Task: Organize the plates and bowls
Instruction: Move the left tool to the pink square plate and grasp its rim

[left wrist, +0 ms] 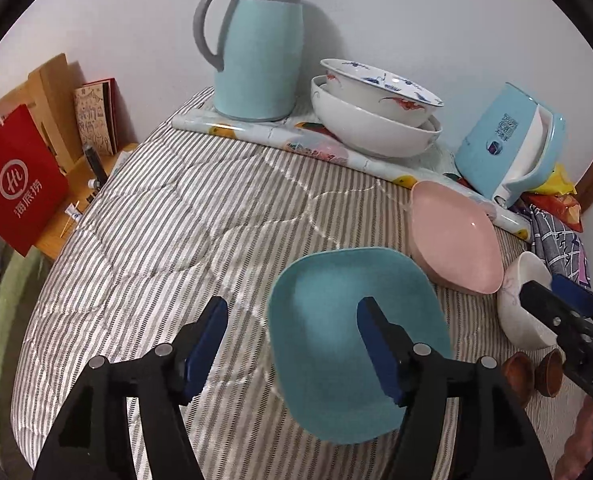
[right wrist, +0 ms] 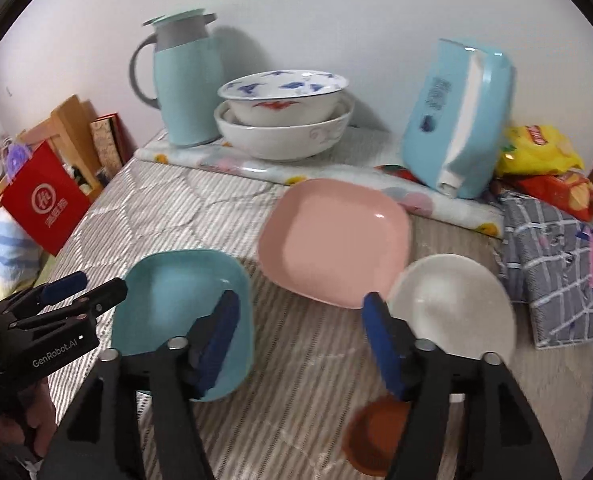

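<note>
Three plates in a row on the quilt (right wrist: 304, 364), blue plate (right wrist: 176, 312) left, pink plate (right wrist: 332, 240) middle, white bowl (right wrist: 456, 304) right, stacked bowls (right wrist: 284, 132) behind beside the jug (right wrist: 184, 92).

I see a square teal plastic plate (right wrist: 176, 312) lying flat at lower left, a square pink plate (right wrist: 332, 240) at centre, a plain white bowl (right wrist: 456, 304) right, two stacked white porcelain bowls (right wrist: 284, 120) above.
</note>
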Demonstrator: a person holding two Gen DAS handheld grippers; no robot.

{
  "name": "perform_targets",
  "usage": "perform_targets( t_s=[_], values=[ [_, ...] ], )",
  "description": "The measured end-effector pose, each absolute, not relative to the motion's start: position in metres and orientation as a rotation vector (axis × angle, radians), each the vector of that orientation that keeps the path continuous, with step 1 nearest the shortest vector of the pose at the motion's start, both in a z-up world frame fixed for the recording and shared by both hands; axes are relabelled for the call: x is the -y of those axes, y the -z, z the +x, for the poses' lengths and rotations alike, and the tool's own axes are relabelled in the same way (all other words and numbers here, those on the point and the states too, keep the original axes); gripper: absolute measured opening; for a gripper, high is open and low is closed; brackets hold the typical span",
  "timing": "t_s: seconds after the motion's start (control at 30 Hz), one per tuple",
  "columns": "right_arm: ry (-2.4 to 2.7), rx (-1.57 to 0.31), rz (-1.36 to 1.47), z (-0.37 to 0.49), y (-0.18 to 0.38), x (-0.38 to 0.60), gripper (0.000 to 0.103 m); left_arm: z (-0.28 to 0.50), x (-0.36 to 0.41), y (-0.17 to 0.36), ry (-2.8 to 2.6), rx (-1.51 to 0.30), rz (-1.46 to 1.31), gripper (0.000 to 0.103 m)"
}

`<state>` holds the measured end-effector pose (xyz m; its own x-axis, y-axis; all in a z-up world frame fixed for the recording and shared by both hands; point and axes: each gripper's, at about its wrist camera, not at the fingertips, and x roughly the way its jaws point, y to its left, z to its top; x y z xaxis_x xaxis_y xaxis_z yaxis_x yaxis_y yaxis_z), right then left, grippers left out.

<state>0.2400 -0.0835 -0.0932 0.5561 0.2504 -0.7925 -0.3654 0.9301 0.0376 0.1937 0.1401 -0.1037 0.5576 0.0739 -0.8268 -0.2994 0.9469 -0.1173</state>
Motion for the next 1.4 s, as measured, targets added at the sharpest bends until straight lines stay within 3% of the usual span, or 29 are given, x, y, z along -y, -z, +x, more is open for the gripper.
perform_targets(
  t_s=[0.17, 0.33, 0.8, 1.13, 1.4],
  values=[
    [-0.311, -0.899, -0.112, 0.242, 0.087, 0.105, 0.086, 0.202, -0.129, 0.097, -0.217, -0.955, -0.246, 0.069],
    [-0.267, -0.909, -0.072, 0.249, 0.086, 0.122, 0.086, 0.21, -0.122, 0.09, -0.234, -0.956, -0.22, 0.073],
    [-0.27, -0.871, -0.022, 0.28, 0.076, 0.154, 0.086, 0.244, -0.109, 0.081, -0.196, -0.924, -0.167, 0.073],
    [-0.267, -0.929, -0.045, 0.323, 0.092, 0.151, 0.057, 0.28, -0.098, 0.09, -0.193, -0.952, -0.141, 0.073],
    [-0.268, -0.993, -0.028, 0.348, 0.113, 0.144, 0.042, 0.31, -0.077, 0.106, -0.123, -0.97, -0.11, 0.072]
  ],
)
